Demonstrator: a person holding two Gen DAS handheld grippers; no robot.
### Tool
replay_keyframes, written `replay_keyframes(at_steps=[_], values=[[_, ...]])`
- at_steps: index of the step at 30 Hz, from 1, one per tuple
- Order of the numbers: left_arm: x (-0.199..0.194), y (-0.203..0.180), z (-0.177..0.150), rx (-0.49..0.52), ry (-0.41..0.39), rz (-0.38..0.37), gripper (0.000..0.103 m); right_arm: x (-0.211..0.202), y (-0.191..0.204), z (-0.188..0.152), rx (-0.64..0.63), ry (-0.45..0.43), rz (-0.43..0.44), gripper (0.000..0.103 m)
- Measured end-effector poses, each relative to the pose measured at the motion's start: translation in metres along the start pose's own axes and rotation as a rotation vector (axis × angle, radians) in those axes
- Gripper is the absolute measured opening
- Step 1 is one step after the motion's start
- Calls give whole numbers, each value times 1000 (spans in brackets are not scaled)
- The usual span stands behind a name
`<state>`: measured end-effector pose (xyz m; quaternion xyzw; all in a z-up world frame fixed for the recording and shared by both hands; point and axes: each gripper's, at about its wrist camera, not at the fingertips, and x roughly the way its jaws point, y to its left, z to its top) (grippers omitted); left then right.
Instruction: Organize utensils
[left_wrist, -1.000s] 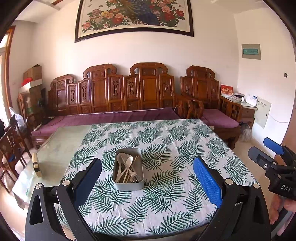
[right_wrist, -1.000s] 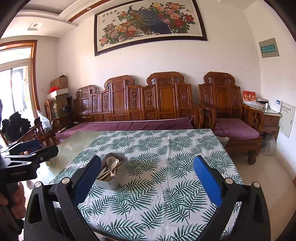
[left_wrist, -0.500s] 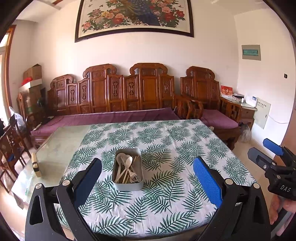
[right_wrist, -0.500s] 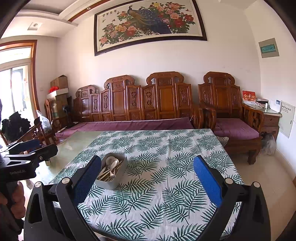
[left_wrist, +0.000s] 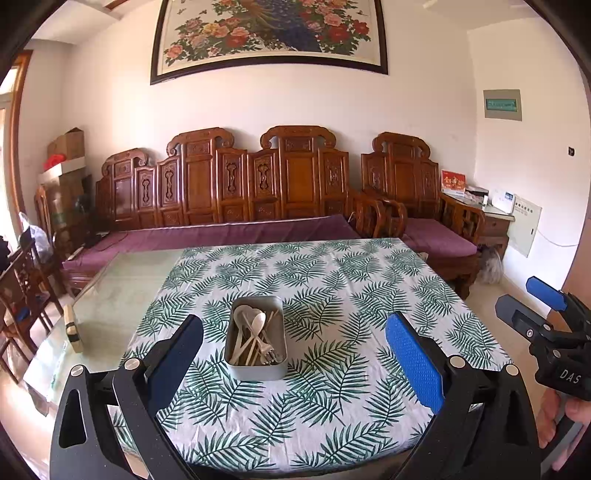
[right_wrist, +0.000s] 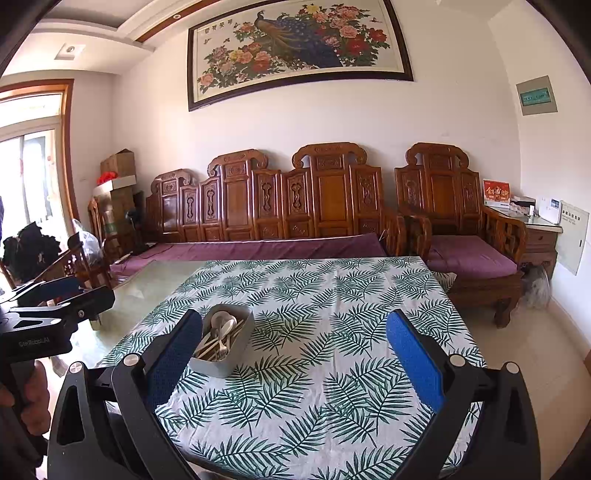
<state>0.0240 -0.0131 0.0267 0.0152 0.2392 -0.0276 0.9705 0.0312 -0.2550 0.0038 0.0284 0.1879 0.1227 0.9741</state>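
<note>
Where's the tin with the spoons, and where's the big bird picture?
tin (left_wrist: 255, 369), left wrist view, on its near outer wall.
spoons (left_wrist: 257, 322), left wrist view, on a pale spoon bowl.
bird picture (right_wrist: 295, 37), right wrist view, on the peacock's body.

A glass-topped table (left_wrist: 122, 291) carried a white cloth printed with green fern leaves (left_wrist: 332, 288), spread over its right and middle part and leaving the left strip bare. A grey metal tin (left_wrist: 256, 369) holding pale spoons and other utensils (left_wrist: 253, 332) stood on the cloth. A small tan block (left_wrist: 72, 326) lay on the bare glass near the left edge.
</note>
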Motion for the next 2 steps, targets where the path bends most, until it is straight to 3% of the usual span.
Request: replay_keyframes(at_steps=[2], values=[[-1, 0, -1, -1, 0, 2, 95, 0, 1, 0, -1, 0, 1, 100]])
